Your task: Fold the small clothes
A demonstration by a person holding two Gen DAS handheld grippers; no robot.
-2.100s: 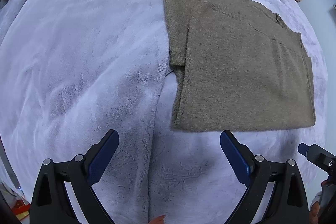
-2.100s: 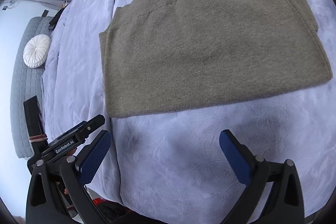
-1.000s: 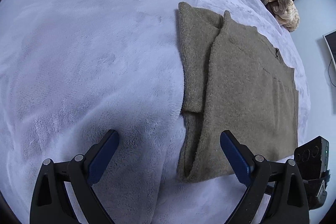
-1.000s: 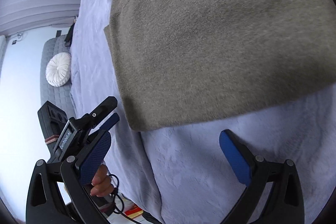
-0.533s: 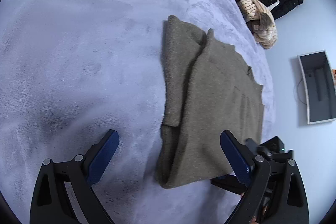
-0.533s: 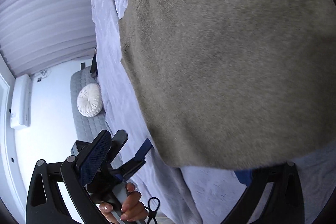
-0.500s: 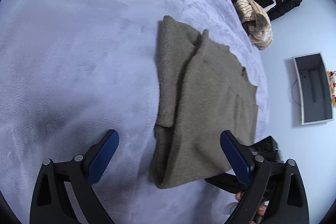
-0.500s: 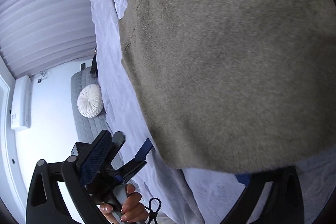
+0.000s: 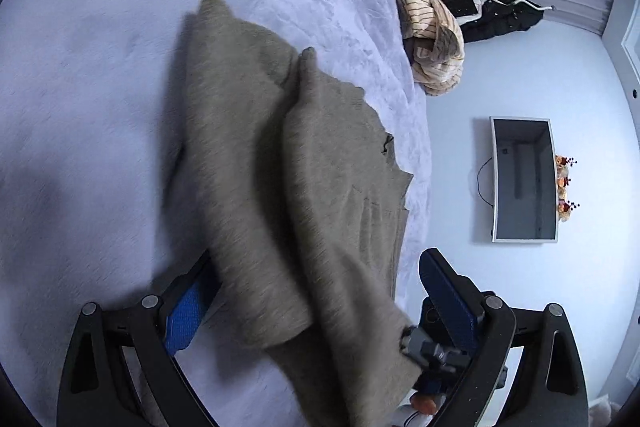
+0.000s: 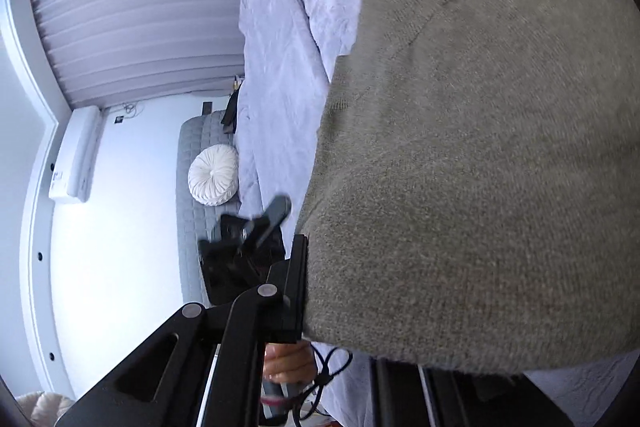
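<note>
While right gripper [image 10: 340, 307] pinches sweater [image 10: 480, 167] hem, left gripper [image 9: 320, 303] spread w/ sweater between

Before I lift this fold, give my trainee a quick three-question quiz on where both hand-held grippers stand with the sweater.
1. True or false: the left hand-held gripper is shut on the sweater.
2. What does the right hand-held gripper grip? A round pillow; B sweater's edge; C striped clothes.
3. Fill in: the sweater lies on a lavender ____.
Key: 1 false, its jaws stand open with cloth between them. 2 B; its jaws have just been closing on the hem. 3 blanket.
</note>
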